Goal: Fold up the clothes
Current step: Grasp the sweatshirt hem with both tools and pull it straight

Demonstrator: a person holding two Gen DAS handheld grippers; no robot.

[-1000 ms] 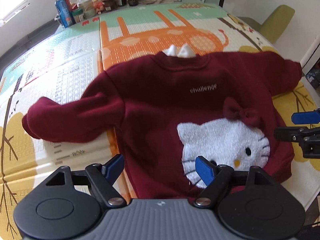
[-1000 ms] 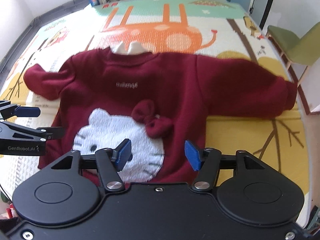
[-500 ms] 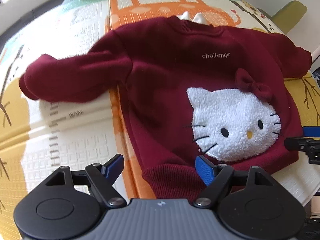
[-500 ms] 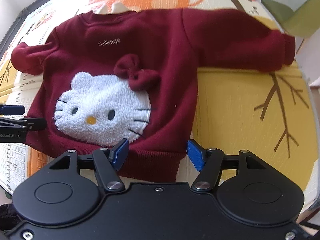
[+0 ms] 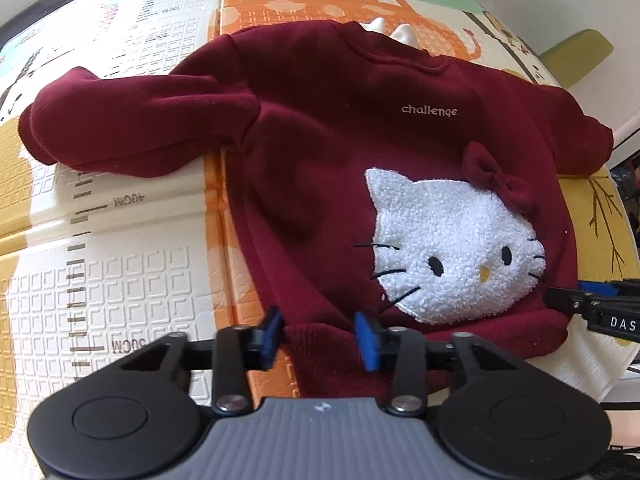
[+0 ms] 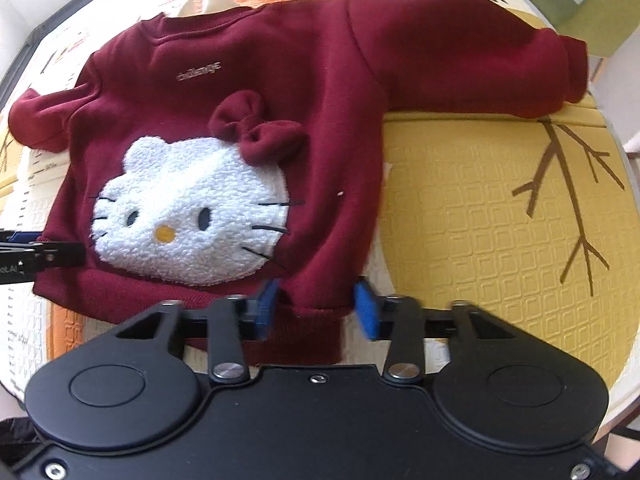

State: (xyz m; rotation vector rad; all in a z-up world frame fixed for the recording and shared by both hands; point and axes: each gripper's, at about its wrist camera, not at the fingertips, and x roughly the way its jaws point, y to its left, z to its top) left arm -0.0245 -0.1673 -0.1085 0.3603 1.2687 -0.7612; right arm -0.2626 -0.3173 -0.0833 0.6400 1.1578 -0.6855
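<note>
— Both tools have dropped toward the near hem since a second ago, haven't they?

— Yes. Now the left hand-held gripper [image 5: 318, 334] sits at the hem's left corner, its blue pads spread apart with the ribbed band between them, not pinched. It looks released.

— And the garment itself?

— A maroon sweatshirt [image 5: 328, 168] lies flat, front up, on the play mat [image 5: 132, 280] straight ahead of both tools. Its left sleeve [image 5: 132, 128] stretches out to the left of the left hand-held gripper. Farther ahead is the small "challenge" lettering [image 5: 429, 111], then the fluffy white cat face [image 5: 452, 256] with a maroon bow [image 5: 496, 180] above its ear.

— What about the other side?

— The right hand-held gripper [image 6: 316, 306] straddles the hem's right corner, pads likewise apart around the ribbing, so released too. The right sleeve [image 6: 480, 64] reaches away ahead and to its right, over the yellow tree print [image 6: 568, 208]. A green chair [image 6: 600, 12] stands beyond the mat's far right edge.
</note>
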